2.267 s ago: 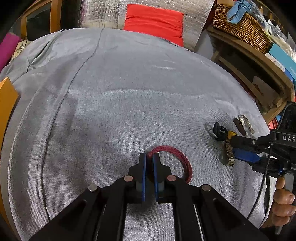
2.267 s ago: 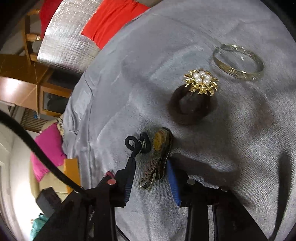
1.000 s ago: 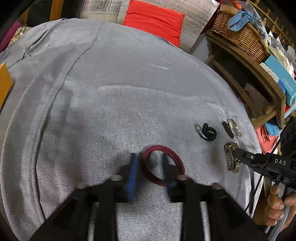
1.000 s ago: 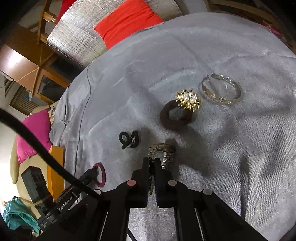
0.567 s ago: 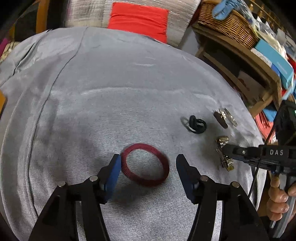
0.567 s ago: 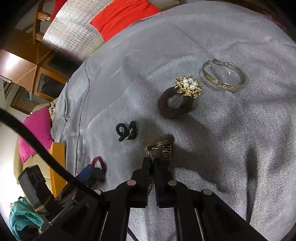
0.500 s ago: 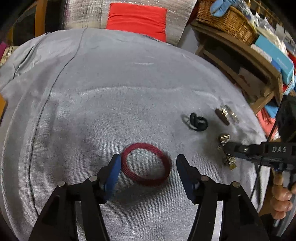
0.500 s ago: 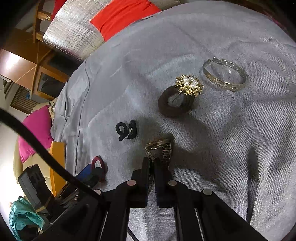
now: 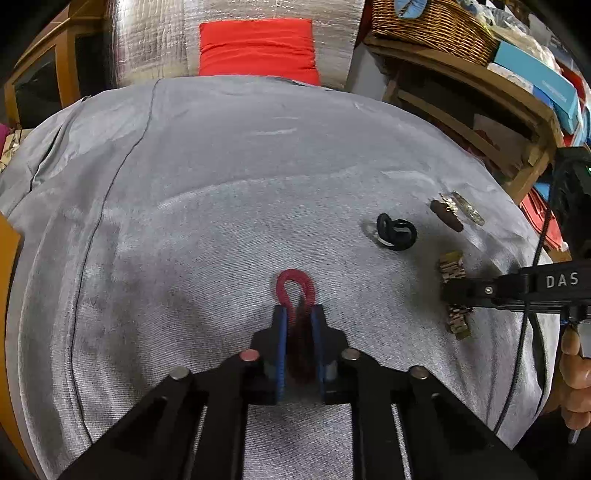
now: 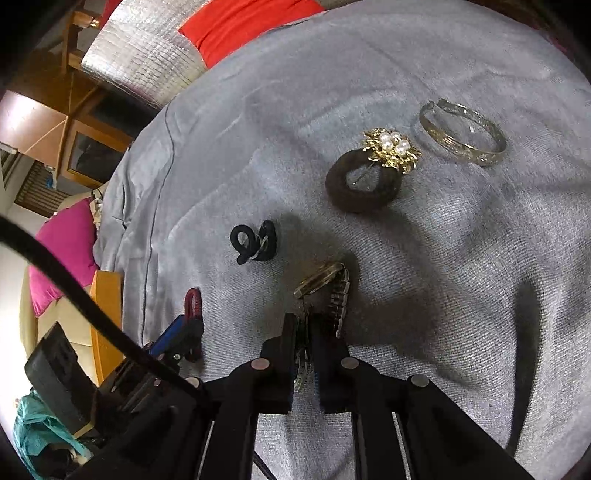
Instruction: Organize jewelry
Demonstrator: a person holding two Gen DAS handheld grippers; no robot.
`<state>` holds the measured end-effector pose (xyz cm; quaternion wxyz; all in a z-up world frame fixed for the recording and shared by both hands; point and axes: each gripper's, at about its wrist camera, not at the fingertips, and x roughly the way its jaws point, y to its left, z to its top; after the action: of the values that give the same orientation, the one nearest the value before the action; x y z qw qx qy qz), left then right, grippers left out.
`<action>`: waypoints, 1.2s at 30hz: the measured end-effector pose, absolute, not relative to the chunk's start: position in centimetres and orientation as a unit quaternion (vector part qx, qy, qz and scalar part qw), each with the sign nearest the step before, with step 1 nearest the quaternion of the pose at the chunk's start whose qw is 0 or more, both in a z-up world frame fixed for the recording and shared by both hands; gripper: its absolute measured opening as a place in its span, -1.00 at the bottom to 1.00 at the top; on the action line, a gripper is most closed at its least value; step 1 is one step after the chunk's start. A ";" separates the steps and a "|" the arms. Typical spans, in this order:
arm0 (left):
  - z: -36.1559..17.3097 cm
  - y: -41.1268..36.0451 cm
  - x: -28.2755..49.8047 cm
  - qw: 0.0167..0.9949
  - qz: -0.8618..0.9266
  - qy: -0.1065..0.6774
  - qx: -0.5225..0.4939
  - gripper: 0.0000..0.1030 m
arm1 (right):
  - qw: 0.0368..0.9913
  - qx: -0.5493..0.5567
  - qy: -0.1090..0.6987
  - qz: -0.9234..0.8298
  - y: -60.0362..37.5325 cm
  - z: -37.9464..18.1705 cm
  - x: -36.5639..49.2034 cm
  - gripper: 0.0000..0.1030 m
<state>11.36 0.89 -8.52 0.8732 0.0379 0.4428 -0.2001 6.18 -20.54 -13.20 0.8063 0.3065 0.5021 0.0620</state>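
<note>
Left claw (image 9: 298,321): it is clenched on the red bracelet (image 9: 295,291) and squeezes it into a narrow loop; the far end of the loop sticks out in front of the fingers, low over the grey cloth (image 9: 221,184).
Right claw (image 10: 303,332): it is clenched on the band of the gold watch (image 10: 325,280); the watch face stands on its edge just in front of the fingers.
Black hair tie (image 10: 254,243): it lies twisted on the cloth, to the left of the watch and a little farther.
Brown hair tie (image 10: 364,184): it lies flat, far from the right claw, with a gold flower with pearls (image 10: 393,149) on its far right side.
Gold bangle (image 10: 461,138): it lies on the cloth just right of the flower, not touching it.
Background: a red cushion (image 9: 258,48) against a silver cover, and a wicker basket (image 9: 432,29) on a wooden shelf at the far right.
</note>
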 end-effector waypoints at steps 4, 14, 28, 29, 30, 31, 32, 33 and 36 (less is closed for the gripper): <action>-8.2 1.2 11.3 0.875 -0.199 0.440 0.033 -0.83 | 0.819 0.283 0.495 0.064 -20.0 -12.9 6.1 -0.84; -6.4 2.9 11.1 0.894 -0.173 0.414 0.001 -0.84 | 0.851 0.267 0.444 0.083 -19.2 -10.7 5.2 -0.85; -3.6 6.1 9.5 0.919 -0.122 0.373 -0.041 -0.84 | 0.870 0.260 0.400 0.121 -17.0 -9.0 4.1 -0.85; -3.2 6.5 9.1 0.922 -0.117 0.366 -0.042 -0.84 | 0.871 0.259 0.398 0.123 -16.7 -8.9 4.0 -0.85; -2.9 6.8 8.8 0.924 -0.114 0.363 -0.044 -0.84 | 0.873 0.258 0.395 0.126 -16.3 -8.8 4.0 -0.85; -2.5 7.3 8.2 0.925 -0.110 0.359 -0.050 -0.84 | 0.873 0.257 0.394 0.128 -15.9 -8.8 4.0 -0.85; -2.4 7.8 8.0 0.926 -0.108 0.357 -0.055 -0.84 | 0.874 0.255 0.393 0.132 -15.4 -8.8 3.9 -0.85; -2.0 8.5 7.4 0.927 -0.104 0.353 -0.064 -0.84 | 0.874 0.251 0.393 0.136 -14.7 -8.8 3.9 -0.85; -0.9 11.4 5.8 0.932 -0.083 0.339 -0.097 -0.84 | 0.878 0.239 0.387 0.147 -12.9 -8.6 3.9 -0.85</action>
<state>5.82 11.44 -0.89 0.9320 -0.0967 0.3393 -0.0829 3.87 -12.94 -8.60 0.8784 0.2387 0.3872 0.1468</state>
